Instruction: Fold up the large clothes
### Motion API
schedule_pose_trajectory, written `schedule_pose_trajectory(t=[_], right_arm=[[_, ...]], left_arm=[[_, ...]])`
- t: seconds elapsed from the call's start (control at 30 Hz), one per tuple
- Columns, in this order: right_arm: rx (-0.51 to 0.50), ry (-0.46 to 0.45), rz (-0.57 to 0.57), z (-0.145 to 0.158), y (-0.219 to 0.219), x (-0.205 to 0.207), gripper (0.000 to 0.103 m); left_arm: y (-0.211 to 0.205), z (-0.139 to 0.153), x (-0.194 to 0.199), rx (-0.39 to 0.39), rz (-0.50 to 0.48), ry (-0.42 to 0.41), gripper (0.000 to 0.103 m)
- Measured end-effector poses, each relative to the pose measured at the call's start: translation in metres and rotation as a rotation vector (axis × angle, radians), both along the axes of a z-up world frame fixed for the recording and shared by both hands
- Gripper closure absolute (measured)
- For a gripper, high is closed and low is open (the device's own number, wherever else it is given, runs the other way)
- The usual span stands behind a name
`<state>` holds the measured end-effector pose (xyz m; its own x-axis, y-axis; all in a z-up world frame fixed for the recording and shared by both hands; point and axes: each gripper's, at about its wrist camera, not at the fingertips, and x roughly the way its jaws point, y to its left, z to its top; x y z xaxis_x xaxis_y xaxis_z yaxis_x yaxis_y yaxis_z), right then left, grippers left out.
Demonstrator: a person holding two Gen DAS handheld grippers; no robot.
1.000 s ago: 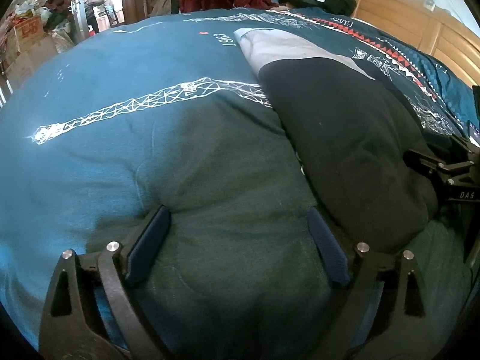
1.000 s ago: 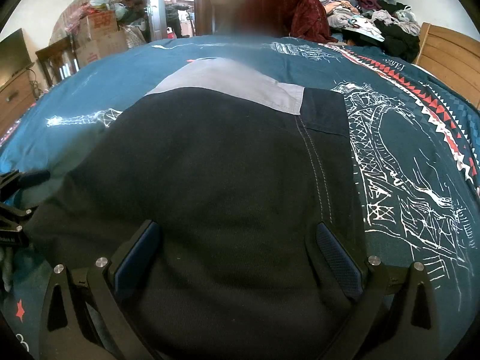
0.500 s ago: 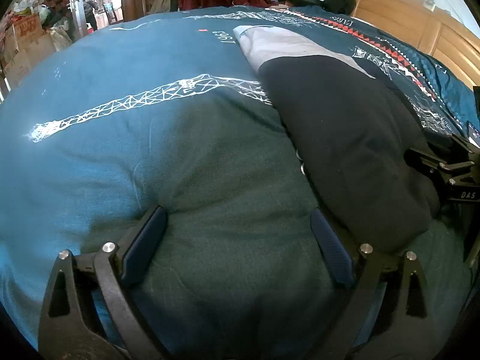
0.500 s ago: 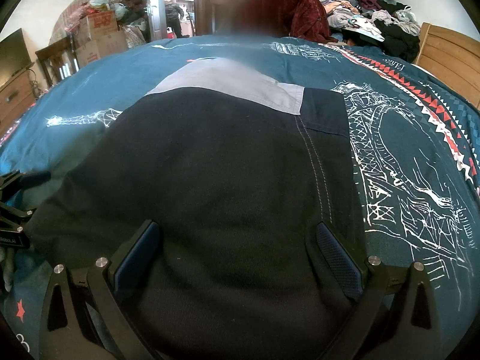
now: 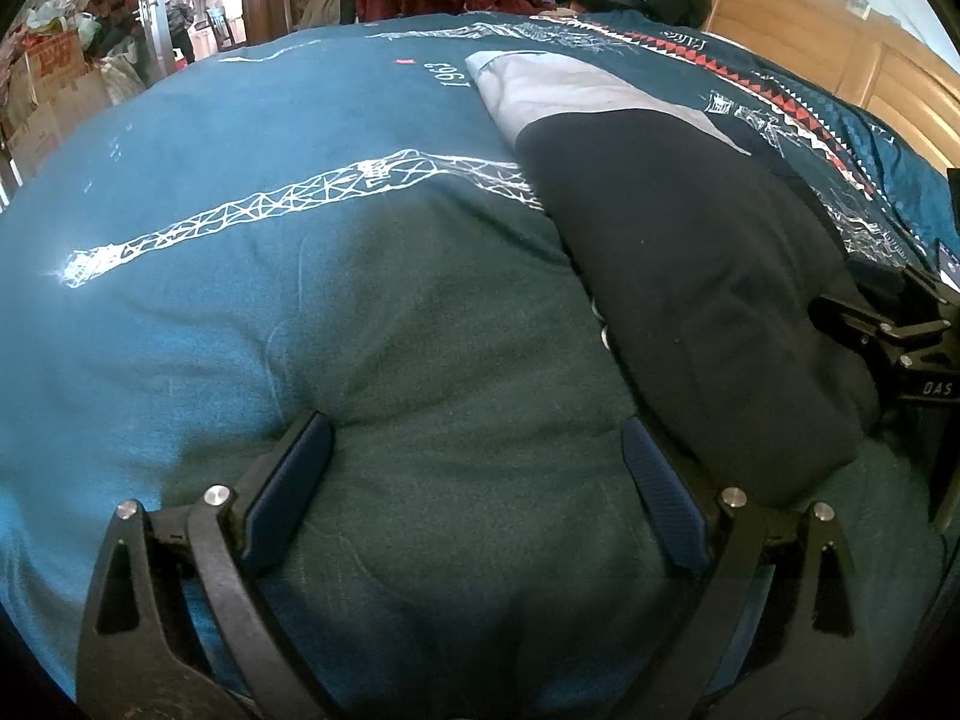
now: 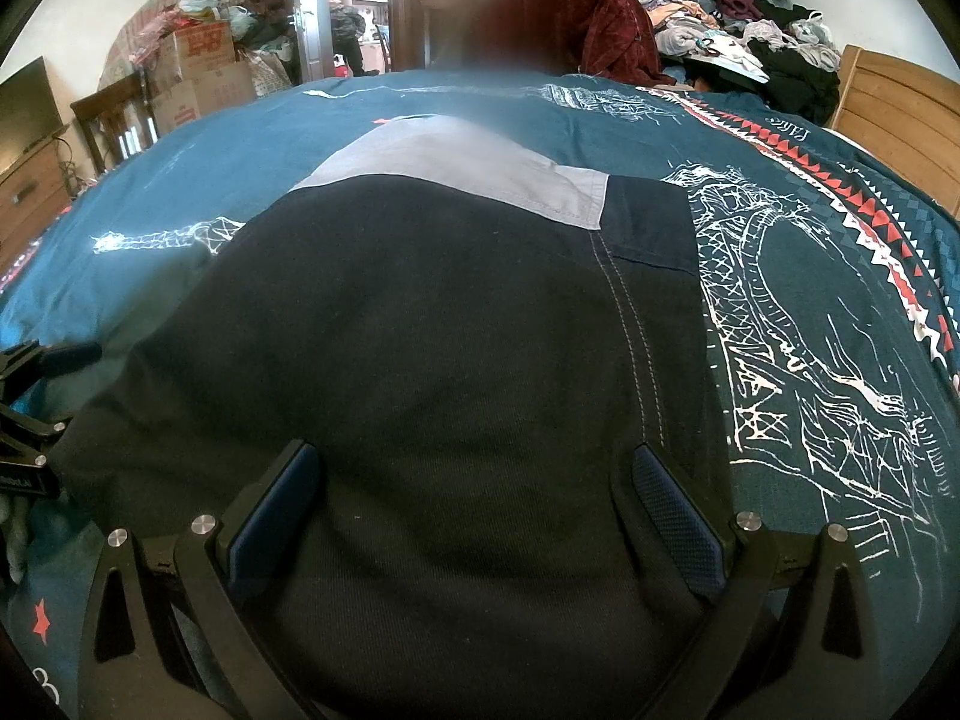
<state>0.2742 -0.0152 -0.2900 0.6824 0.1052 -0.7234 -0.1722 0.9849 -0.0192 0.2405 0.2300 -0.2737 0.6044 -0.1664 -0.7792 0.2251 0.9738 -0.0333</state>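
Both jaws are standing wide open: left gripper (image 5: pixel 474 480) is hovering over the bed (image 5: pixel 240 180), right gripper (image 6: pixel 480 510) over the dark garment (image 6: pixel 450 330).

Both tongs (image 5: pixel 474 480) (image 6: pixel 480 510) have black frames, blue ribbed pads (image 5: pixel 660 498), silver screws.

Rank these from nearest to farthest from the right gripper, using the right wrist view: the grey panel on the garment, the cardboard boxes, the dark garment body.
1. dark garment body, directly under the open right gripper.
2. grey panel, at the garment's far end.
3. cardboard boxes, beyond the bed, far left.
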Motion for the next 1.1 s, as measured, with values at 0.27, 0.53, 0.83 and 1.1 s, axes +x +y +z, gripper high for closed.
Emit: schedule_pose_trajectory(t=[0.27, 0.53, 0.83, 1.1], right_arm=[[0.0, 0.0, 0.0, 0.0001, 0.0, -0.0002, 0.0], [0.0, 0.0, 0.0, 0.0002, 0.0001, -0.0004, 0.0], [0.0, 0.0, 0.0, 0.0003, 0.0001, -0.0004, 0.0], [0.0, 0.0, 0.001, 0.0003, 0.0001, -0.0004, 0.0]], left_arm=[[-0.0003, -0.0012, 0.002, 0.003, -0.001, 0.004, 0.005], [-0.001, -0.0018, 0.0024, 0.003, 0.0, 0.007, 0.004], [-0.0011, -0.0017, 0.0019, 0.001, -0.001, 0.007, 0.004], [-0.0014, -0.0019, 0.0024, 0.006, -0.001, 0.008, 0.003]])
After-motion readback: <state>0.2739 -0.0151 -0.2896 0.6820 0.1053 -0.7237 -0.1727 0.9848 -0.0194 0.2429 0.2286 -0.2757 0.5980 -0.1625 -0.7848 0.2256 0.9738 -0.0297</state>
